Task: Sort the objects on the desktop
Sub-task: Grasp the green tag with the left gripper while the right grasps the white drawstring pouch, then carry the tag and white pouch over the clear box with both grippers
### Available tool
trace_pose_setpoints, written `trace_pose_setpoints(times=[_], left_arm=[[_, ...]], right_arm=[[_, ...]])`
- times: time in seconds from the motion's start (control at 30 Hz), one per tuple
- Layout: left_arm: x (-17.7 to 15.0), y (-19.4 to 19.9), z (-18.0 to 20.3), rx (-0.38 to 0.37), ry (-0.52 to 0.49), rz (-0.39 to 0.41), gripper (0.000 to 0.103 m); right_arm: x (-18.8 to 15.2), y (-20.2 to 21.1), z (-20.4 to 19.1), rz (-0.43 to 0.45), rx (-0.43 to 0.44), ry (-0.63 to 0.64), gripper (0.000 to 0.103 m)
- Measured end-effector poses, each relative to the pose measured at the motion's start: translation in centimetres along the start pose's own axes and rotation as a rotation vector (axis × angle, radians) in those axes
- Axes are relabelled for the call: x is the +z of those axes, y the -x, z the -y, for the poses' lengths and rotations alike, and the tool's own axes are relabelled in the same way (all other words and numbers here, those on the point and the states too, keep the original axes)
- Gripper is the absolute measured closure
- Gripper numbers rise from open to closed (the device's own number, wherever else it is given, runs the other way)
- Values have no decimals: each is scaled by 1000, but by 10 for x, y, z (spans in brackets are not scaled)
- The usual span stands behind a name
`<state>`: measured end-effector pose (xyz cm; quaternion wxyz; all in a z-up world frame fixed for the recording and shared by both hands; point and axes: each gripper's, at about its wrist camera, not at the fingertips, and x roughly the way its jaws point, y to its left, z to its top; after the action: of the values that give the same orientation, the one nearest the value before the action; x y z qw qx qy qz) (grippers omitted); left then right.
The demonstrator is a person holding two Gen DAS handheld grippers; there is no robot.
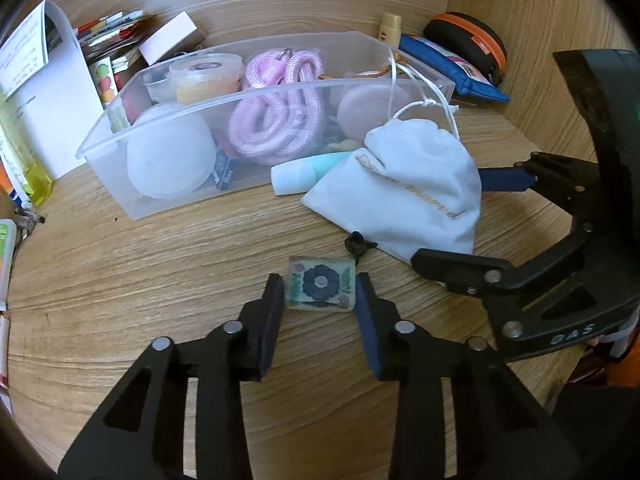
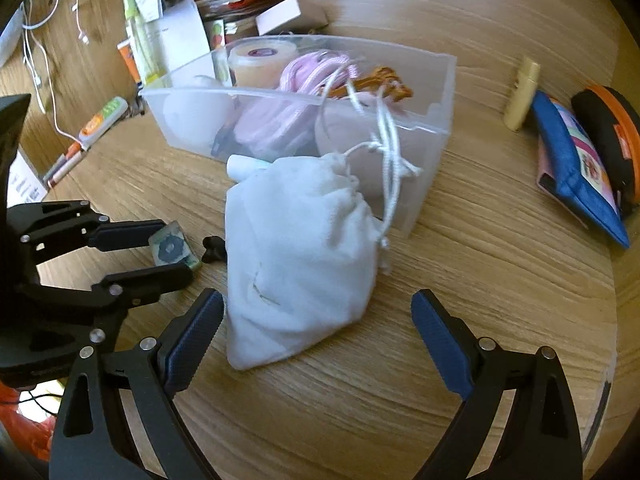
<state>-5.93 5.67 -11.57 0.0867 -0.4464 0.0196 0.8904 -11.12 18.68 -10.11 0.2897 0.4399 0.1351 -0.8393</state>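
White cloth pouch (image 2: 296, 256) lies between our right hand-held gripper's (image 2: 316, 316) wide-apart fingers. Our left hand-held gripper (image 1: 320, 292) clamps the flowered tile (image 1: 321, 288).

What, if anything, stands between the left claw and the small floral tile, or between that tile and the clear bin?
Nothing blocks the left claw: the floral tile already sits between its fingers. Toward the clear bin, bare desk lies straight ahead; the white pouch and mint tube lie only to the right.
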Motion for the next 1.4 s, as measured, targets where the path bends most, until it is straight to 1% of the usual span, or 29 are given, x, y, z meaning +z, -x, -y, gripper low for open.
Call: trace_pose_setpoints(times=[0.1, 0.13, 0.2, 0.27, 0.3, 0.37, 0.4, 0.43, 0.47, 0.57, 0.67, 0.77, 0.93, 1.0, 1.1, 1.2, 1.4], left_arm=[[-1, 1, -2, 4, 2, 4, 70], [-1, 2, -3, 12, 5, 10, 70], [0, 3, -4, -1, 13, 15, 70], [0, 5, -5, -6, 21, 22, 70], [0, 5, -6, -8, 26, 24, 70], [-1, 7, -9, -17, 39, 30, 70], [-1, 7, -11, -20, 49, 32, 70], [-1, 8, -13, -25, 61, 37, 70], [0, 8, -15, -28, 70, 40, 70], [0, 10, -22, -41, 105, 51, 70], [0, 12, -28, -50, 134, 57, 70], [0, 13, -32, -55, 155, 63, 70], [3, 22, -37, -63, 185, 95, 70], [6, 27, -39, -61, 191, 111, 70], [9, 34, -41, -53, 195, 131, 70], [14, 42, -46, -42, 196, 152, 70], [30, 59, -57, 13, 171, 189, 70]], right_arm=[[3, -6, -5, -11, -4, 12, 10], [4, -7, -6, -13, -4, 15, 11], [5, -9, -8, -12, -6, 13, 16], [6, -11, -10, -15, -24, 25, 25], [7, -10, -11, -14, -20, 27, 28], [7, -9, -14, -4, -13, 42, 45], [6, -8, -16, 0, -12, 48, 48], [6, -7, -17, 3, -7, 50, 54], [6, -6, -17, 5, -3, 51, 58], [6, -4, -15, 13, 15, 41, 62], [4, 1, -12, 15, 37, 32, 64], [6, 10, -15, 37, 35, 39, 64], [14, 30, -21, 99, 35, 51, 64], [19, 36, -20, 117, 47, 45, 64], [26, 45, -19, 146, 39, 45, 64], [36, 49, -15, 169, 51, 25, 64], [61, 49, -2, 206, 60, -23, 64]])
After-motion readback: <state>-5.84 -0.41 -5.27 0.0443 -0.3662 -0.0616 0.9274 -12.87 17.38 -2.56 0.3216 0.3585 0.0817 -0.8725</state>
